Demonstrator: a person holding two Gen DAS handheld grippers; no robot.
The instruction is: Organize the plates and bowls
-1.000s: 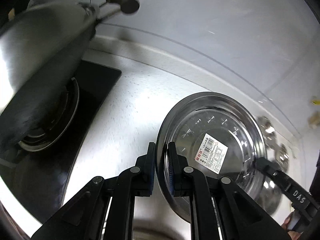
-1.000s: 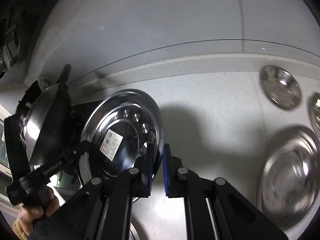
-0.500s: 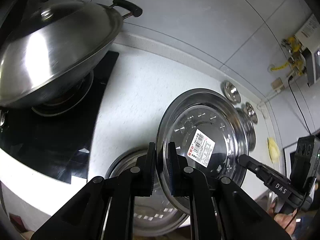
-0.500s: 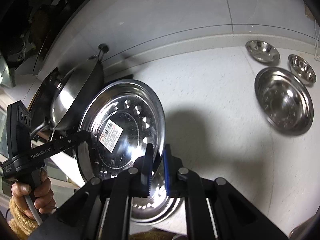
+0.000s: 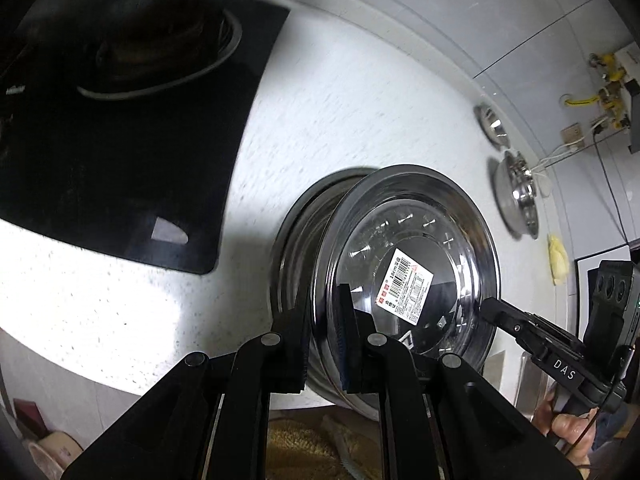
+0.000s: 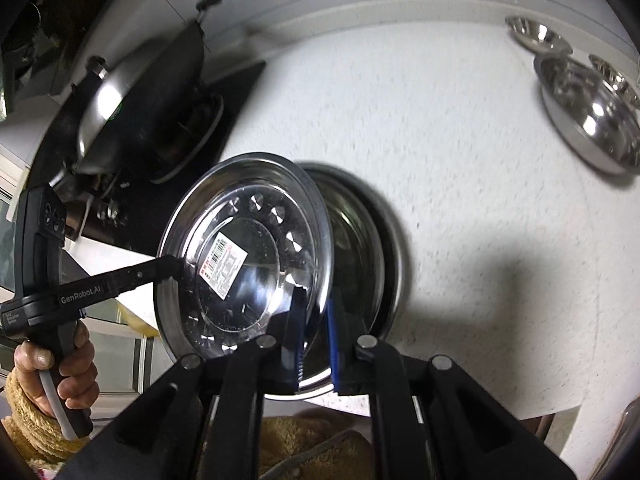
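Note:
A large steel plate (image 5: 420, 248) with a white barcode label (image 5: 405, 286) is held tilted on edge between both grippers. My left gripper (image 5: 325, 332) is shut on its left rim. My right gripper (image 6: 316, 334) is shut on its right rim. It also shows in the right wrist view (image 6: 244, 256). Just behind and under it a second large steel plate (image 6: 372, 248) lies flat on the white counter (image 6: 440, 160); it also shows in the left wrist view (image 5: 296, 248). Whether the two plates touch is hidden.
A black hob (image 5: 120, 168) with a lidded wok (image 6: 140, 92) sits to the left. A steel plate (image 6: 592, 120) and small steel bowls (image 6: 536, 34) lie at the far right of the counter. The counter's front edge is just below the plates.
Both grippers have lowered the labelled plate toward the counter, bringing it close over the plate lying flat. The views have tipped downward. Both grips are unchanged.

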